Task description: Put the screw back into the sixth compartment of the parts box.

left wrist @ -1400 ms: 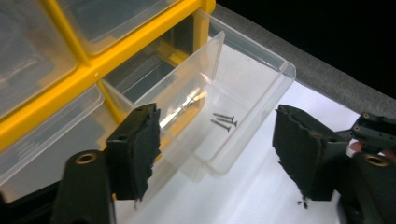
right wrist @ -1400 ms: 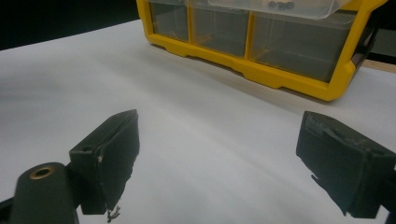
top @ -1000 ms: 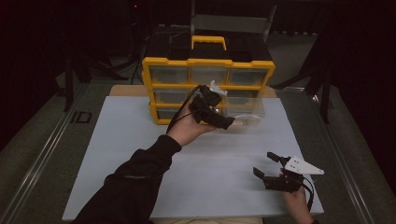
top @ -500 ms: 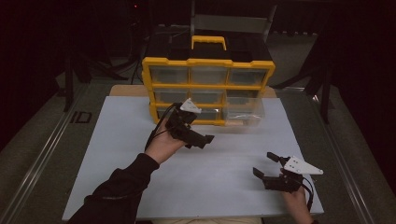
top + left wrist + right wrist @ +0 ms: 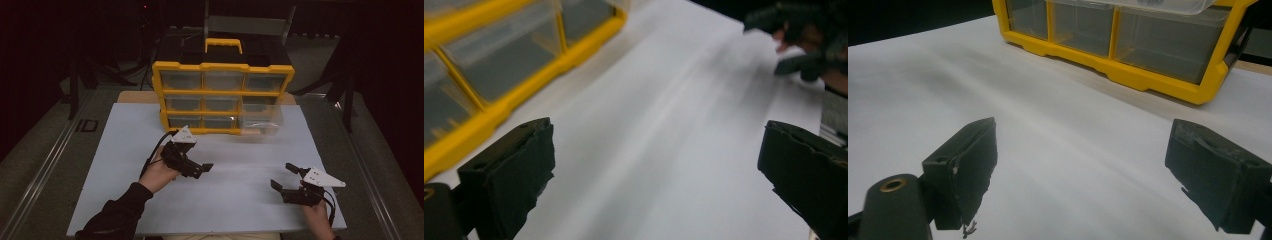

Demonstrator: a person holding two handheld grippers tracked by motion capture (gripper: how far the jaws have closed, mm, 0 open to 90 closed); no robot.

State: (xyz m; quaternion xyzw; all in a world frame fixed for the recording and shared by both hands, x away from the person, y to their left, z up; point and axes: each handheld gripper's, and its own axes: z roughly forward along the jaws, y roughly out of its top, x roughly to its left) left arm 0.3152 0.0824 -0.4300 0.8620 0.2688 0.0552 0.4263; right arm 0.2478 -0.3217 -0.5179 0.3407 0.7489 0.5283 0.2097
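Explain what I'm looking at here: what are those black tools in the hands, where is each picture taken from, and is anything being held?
A person sits at a table and holds a hand tool with a two-jaw claw in each hand. The high view looks down from above: the left claw and the right claw are both over the white sheet covering the table. The two gripper views come from cameras riding on the tools, looking along their black jaws. In both, the jaws stand wide apart with nothing between them, so nothing is held. A yellow drawer cabinet stands at the sheet's far edge, with one clear drawer on its right side pulled out.
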